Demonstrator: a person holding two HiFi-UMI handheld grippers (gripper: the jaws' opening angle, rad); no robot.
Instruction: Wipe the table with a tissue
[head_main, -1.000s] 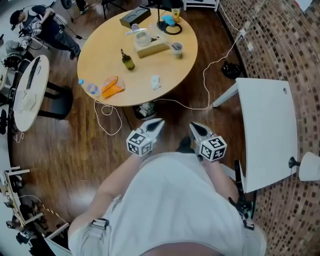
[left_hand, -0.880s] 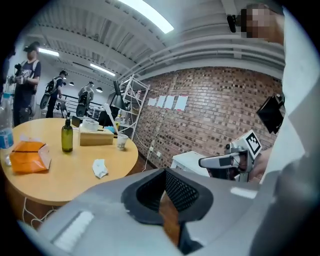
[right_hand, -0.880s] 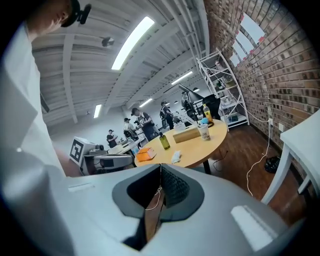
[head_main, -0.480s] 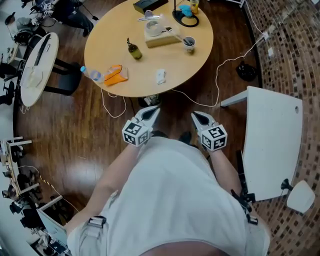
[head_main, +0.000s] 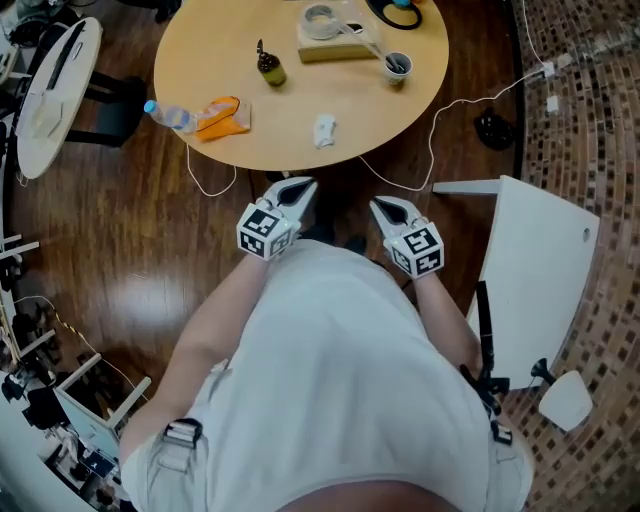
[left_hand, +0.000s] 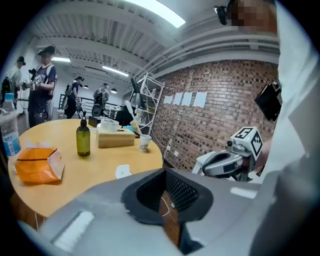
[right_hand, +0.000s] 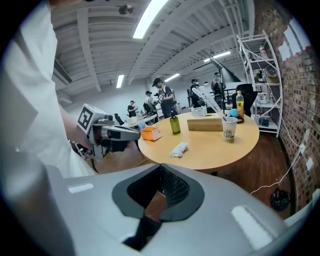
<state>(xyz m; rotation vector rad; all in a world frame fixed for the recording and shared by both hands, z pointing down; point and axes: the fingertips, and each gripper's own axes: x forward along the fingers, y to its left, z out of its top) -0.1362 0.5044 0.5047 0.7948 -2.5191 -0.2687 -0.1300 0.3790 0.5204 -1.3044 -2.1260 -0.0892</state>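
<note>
Noted at waist height, just short of the round surface (head_main: 330, 95): left tongs (head_main: 297, 188) and right tongs (head_main: 388, 208), side by side, tips aimed at its near rim. Both pairs pressed together, nothing between. Confirmed in each gripper view as a closed seam. Probably carried shut and empty just for the approach. No contact with anything, wiping not yet begun.

Task's thing, the tissue (head_main: 323, 130): white, crumpled, lying loose on the surface close to the near edge. Roughly ahead of both tongs, a little nearer the left pair, well apart from either. Likely an easy pick from this side, though not before one pair is opened.

Around it, bare wood on all sides, so room for strokes.

- Further in and left: small dark bottle (head_main: 268, 66), upright.
- At the left rim: orange packet (head_main: 222, 116), with a clear water bottle (head_main: 165, 115) lying just beside it.
- On the far side: wooden box (head_main: 350, 45) with a roll on top, and a paper cup (head_main: 398, 66) just right of it.

Nothing between tongs and tissue. Bottle and cup worth steering round on wide sweeps, both looking easy to tip.

Possible nuisances: white cable (head_main: 436, 135) trailing off the right rim to the floor, and a white side table (head_main: 540, 270) close on the right, perhaps crowding that elbow. People visible beyond the far side in both gripper views, well clear.
</note>
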